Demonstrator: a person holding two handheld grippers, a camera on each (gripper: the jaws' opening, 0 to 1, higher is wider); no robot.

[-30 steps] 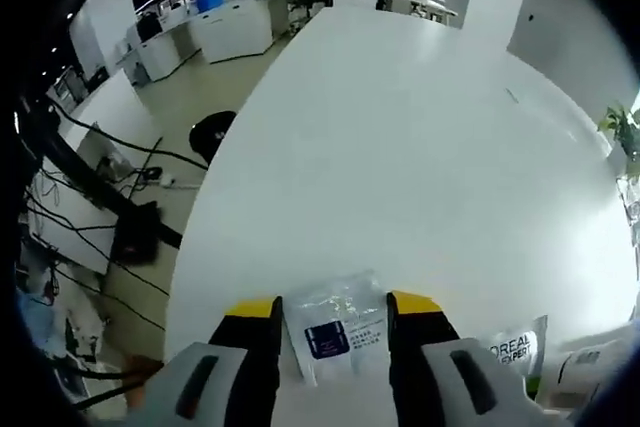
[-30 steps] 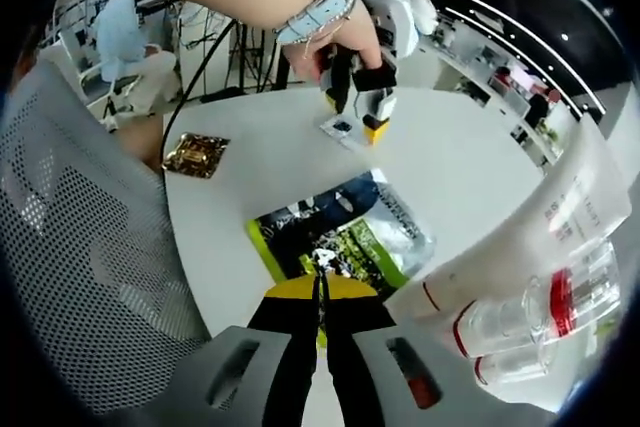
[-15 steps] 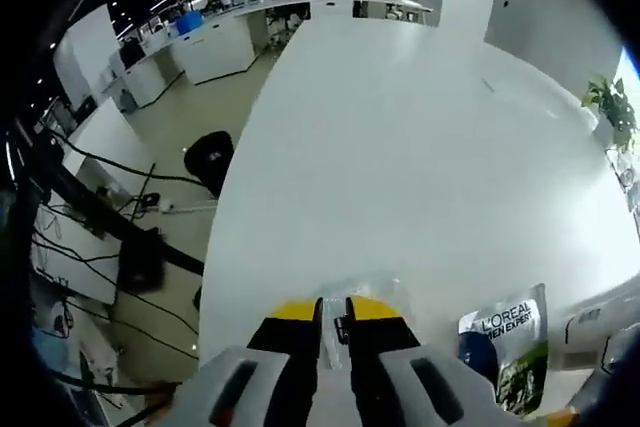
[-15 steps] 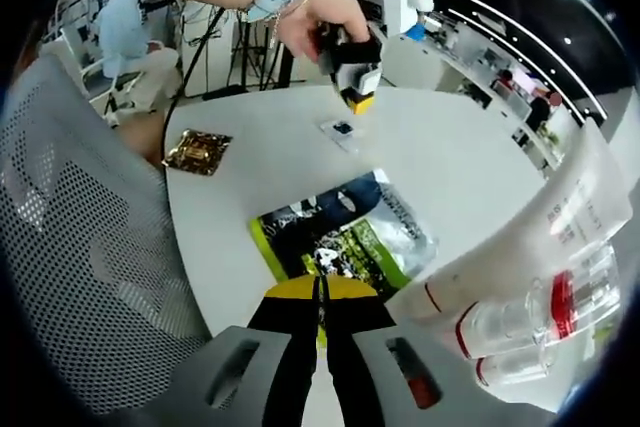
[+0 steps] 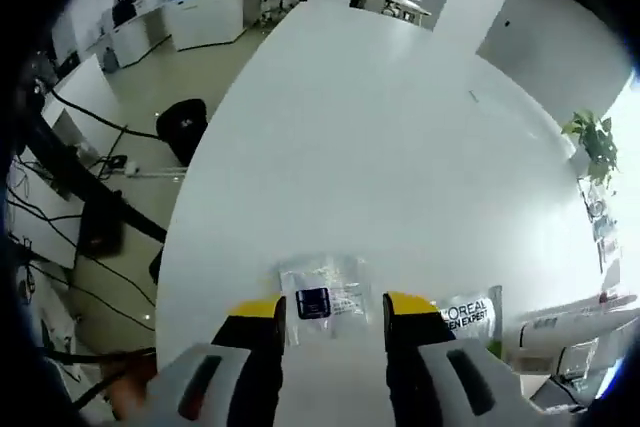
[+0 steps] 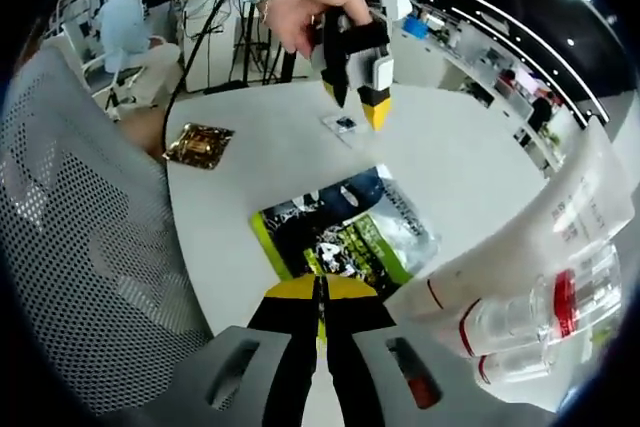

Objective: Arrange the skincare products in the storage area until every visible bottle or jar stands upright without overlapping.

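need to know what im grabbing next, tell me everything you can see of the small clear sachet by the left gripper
The sachet is a small, flat, clear plastic packet with a dark blue label and fine print beside it. It lies flat on the white table, apart from the L'Oreal pouch. The left gripper hangs above it, jaws open, not touching. In the right gripper view it is a small square below that gripper.

Pouch (image 5: 470,314) beside the small sachet (image 5: 322,294) reads "L'OREAL MEN EXPERT". Sachet's dark label too small to read. Print on clear bag (image 6: 560,212) illegible.
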